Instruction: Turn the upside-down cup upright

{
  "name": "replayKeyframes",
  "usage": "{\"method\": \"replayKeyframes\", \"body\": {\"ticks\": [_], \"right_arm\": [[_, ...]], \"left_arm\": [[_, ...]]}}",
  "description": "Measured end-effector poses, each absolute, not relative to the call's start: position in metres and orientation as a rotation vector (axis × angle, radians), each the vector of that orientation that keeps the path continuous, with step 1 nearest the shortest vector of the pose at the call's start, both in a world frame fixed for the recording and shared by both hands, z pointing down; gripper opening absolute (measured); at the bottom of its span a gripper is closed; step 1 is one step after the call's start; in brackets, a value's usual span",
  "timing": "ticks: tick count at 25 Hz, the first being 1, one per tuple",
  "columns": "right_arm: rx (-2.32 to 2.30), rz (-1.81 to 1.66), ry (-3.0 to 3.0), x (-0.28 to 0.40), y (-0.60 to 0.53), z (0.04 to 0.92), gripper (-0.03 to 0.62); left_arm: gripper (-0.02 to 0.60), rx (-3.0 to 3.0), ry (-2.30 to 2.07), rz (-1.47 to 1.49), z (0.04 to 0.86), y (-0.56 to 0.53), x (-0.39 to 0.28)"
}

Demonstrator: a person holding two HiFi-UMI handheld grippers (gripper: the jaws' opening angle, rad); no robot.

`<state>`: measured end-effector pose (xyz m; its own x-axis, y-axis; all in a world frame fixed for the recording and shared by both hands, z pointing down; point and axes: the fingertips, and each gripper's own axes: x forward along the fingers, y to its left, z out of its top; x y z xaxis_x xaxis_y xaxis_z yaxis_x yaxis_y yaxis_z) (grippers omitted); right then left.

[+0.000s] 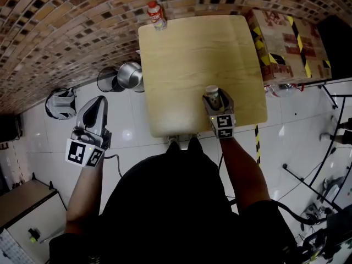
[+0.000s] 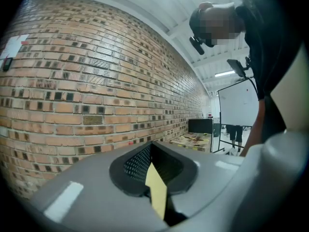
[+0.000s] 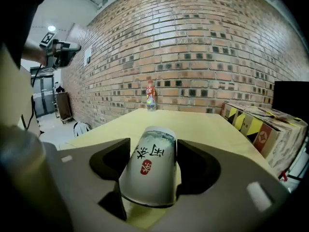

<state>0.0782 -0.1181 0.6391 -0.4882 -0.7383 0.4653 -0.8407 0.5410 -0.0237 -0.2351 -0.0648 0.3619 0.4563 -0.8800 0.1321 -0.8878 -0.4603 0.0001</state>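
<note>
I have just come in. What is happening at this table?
A person holds a pair of tongs in each hand. The right tongs grip a white paper cup with black characters, tilted over the light wooden table, with its wide rim toward the person. The left tongs are shut and empty, off to the side above the white floor. The cup is not yet upright.

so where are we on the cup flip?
Done: the right gripper has closed on the cup, pads on its sides, over the table.
In hand: the cup is tilted, base pointing up and away, mouth toward the gripper, so it is not turned over yet.
Left: finish the turn, set it mouth-up, let go.
The left gripper is shut, empty, off to the side.
</note>
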Motion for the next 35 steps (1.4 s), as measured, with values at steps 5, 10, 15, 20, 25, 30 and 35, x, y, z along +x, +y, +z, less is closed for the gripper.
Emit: {"method": "replayKeyframes", "body": {"ticks": [5,10,15,20,25,30,35], "right_arm": [[1.266,0.352,-2.413,0.078,-0.107,0.643,0.313],[1.286,0.435,-2.388,0.086,-0.098,0.649,0.313],[1.248,0.398,-2.387,0.086,-0.097,0.642,0.31],[1.217,0.385,-2.379,0.09,-0.091,0.632,0.301],[1.243,0.429,-2.373,0.099,-0.081,0.614,0.261],[1.346,0.777,-2.394,0.11,-0.07,0.605,0.198],[1.475,1.128,-2.256,0.135,-0.056,0.616,0.159]], "left_arm": [[0.0,2.63,-1.574,0.189,0.359,-0.071,-0.231],[0.0,2.661,-1.526,0.2,0.358,-0.074,-0.216],[0.0,2.678,-1.505,0.181,0.357,-0.072,-0.207],[0.0,2.671,-1.503,0.13,0.357,-0.07,-0.206],[0.0,2.668,-1.473,0.049,0.365,-0.069,-0.198],[0.0,2.66,-1.44,-0.005,0.377,-0.067,-0.196],[0.0,2.676,-1.399,-0.039,0.382,-0.07,-0.187]]}}
